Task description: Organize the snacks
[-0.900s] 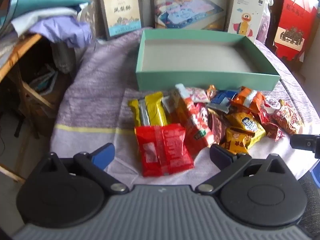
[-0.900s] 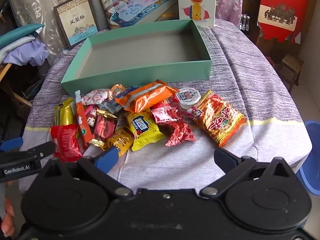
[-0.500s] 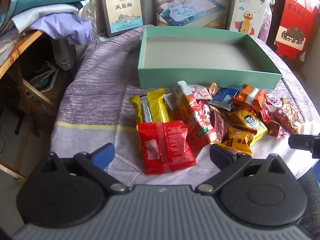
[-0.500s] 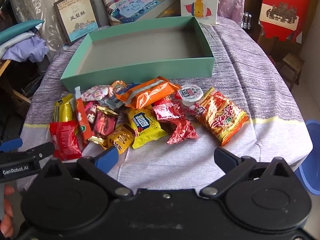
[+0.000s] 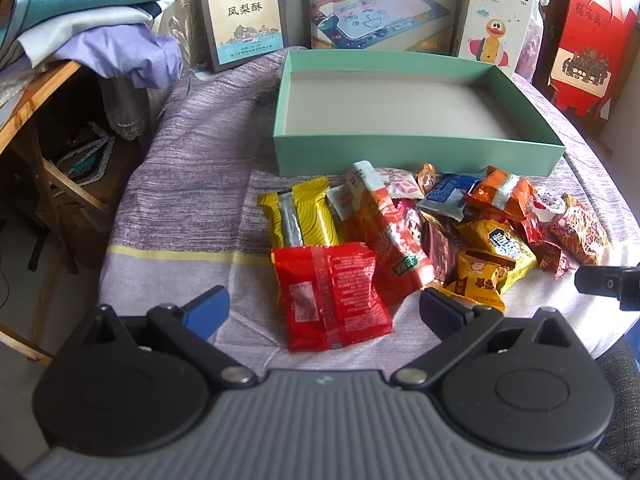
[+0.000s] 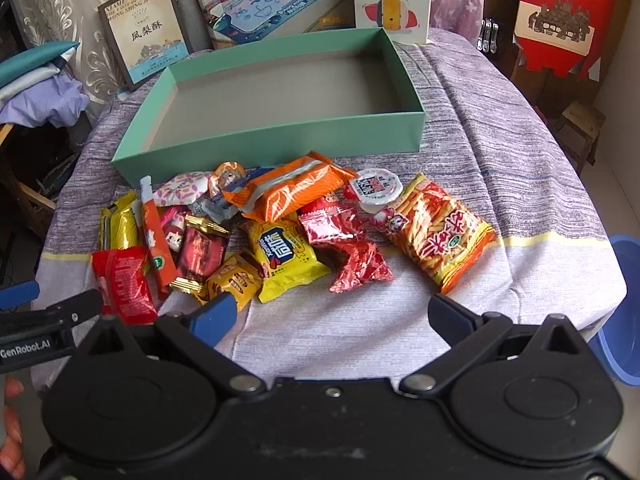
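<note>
A pile of several snack packets lies on the purple cloth in front of an empty mint-green box (image 5: 416, 156) (image 6: 280, 140). Nearest my left gripper (image 5: 324, 308) is a flat red packet (image 5: 332, 296), lying between its wide-open fingers but untouched. Behind it lie a yellow bar packet (image 5: 304, 216) and a long orange-red packet (image 5: 384, 232). My right gripper (image 6: 332, 316) stands open with nothing between its fingers, just short of a yellow biscuit packet (image 6: 288, 256), a crinkled red packet (image 6: 352, 248) and an orange chip bag (image 6: 440, 232). An orange packet (image 6: 288, 192) and a small jelly cup (image 6: 376, 188) lie further back.
Behind the green box stand a framed pastry box (image 5: 244, 12), a drawing-mat box (image 5: 372, 8) and a duck toy box (image 5: 496, 20). A red gift bag (image 5: 592, 52) stands at the right, folded cloths (image 5: 80, 28) on a wooden shelf at the left, a blue bin (image 6: 624, 308) beside the table.
Both grippers have tilted and eased forward a little, so the snacks and the green box sit slightly lower in both views. Nothing has been taken hold of.
</note>
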{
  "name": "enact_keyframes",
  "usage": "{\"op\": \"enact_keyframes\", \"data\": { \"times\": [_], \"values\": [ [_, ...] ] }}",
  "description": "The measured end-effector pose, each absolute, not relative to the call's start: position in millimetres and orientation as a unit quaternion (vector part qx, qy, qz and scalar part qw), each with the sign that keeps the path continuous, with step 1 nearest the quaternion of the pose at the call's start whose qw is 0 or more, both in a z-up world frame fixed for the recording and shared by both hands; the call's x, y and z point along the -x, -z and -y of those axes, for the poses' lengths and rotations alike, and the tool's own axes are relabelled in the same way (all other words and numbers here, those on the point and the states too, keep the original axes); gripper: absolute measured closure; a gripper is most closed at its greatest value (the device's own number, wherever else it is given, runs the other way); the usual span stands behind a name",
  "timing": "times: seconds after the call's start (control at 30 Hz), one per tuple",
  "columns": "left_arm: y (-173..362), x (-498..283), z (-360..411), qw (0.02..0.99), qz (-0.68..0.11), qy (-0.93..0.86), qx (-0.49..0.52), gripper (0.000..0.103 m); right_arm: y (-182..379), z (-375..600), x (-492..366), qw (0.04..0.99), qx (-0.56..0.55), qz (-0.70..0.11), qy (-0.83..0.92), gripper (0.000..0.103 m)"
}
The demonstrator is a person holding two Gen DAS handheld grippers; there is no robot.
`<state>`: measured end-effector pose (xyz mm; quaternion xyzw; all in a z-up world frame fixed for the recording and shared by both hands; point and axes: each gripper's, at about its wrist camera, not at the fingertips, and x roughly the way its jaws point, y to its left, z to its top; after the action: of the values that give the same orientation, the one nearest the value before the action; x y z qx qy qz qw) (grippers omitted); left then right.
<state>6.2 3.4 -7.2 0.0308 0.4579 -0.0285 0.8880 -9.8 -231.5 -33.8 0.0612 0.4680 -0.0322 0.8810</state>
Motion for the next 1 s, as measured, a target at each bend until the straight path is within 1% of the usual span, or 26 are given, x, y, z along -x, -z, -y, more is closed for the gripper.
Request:
{"op": "enact_keyframes", "data": {
  "times": [1.0],
  "values": [
    [16, -22, -9, 0.877, -0.48, 0.012, -0.016, 0.0, 32, 237, -4, 0.877, -0.072, -0.473, 0.04, 0.0]
  ]
}}
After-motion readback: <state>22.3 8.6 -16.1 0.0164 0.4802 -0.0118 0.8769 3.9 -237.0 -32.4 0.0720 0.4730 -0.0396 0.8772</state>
